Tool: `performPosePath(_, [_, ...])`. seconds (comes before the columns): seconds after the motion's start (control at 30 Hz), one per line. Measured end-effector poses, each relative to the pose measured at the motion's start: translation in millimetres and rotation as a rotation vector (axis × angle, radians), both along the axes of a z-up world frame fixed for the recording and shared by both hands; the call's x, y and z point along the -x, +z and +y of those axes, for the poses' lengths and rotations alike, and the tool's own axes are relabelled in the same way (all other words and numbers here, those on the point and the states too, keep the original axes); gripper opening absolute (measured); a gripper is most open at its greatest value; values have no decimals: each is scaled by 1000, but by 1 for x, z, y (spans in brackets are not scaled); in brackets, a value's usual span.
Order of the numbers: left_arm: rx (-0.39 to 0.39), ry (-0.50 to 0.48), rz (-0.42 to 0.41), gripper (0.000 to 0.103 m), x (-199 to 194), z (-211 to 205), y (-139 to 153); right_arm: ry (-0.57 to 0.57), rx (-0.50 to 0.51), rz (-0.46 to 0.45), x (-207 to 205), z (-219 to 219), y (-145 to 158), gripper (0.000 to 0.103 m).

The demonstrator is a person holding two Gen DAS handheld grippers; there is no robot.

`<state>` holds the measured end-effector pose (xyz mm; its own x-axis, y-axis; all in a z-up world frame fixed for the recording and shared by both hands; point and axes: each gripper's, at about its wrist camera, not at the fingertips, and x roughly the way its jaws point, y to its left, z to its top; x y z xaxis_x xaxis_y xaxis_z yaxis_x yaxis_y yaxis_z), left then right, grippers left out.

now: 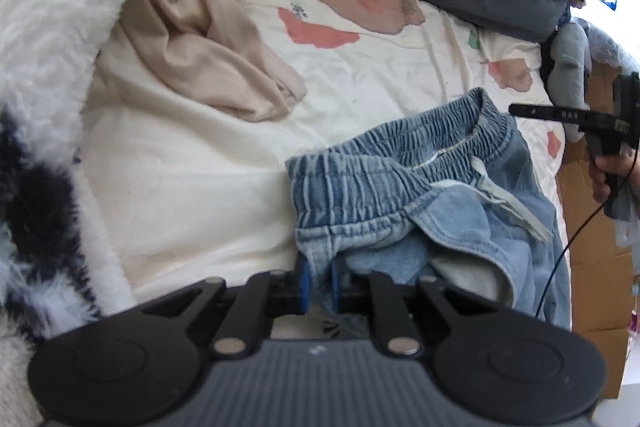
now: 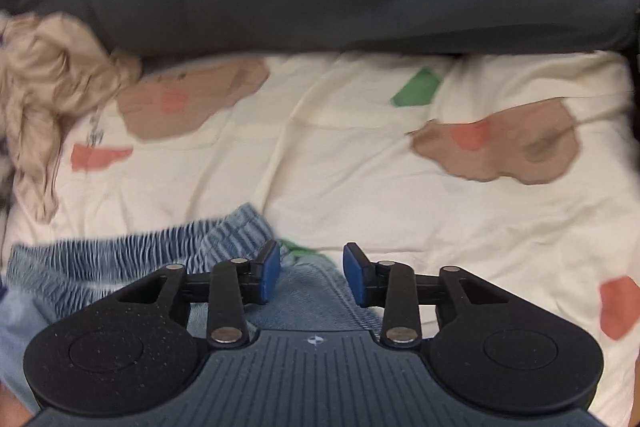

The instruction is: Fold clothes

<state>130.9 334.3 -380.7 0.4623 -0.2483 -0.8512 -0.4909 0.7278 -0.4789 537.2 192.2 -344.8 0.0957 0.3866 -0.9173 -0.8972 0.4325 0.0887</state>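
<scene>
On the bed (image 1: 200,167), the left gripper (image 1: 320,281) pinches the jeans (image 1: 400,195) waistband to anchor it; the right gripper (image 2: 311,277) hovers spread over denim.

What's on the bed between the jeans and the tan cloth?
Nothing: in the left wrist view, only bare cream bedcover lies between the jeans and the tan cloth.
</scene>
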Motion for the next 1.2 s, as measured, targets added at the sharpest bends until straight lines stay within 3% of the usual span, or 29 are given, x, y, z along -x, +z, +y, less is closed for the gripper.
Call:
performPosePath(0.9, [11,-31,3,11,-6,1,-8,534,294,-88,17,35,-6,43])
performPosePath(1.13, [10,-29,0,11,-8,2,-9,624,332,-114,34,40,-29,41])
performPosePath(1.17, [11,-29,0,11,-8,2,-9,630,323,-120,36,39,-31,36])
performPosePath(1.2, [9,-28,-2,11,-8,3,-9,636,315,-126,38,37,-32,22])
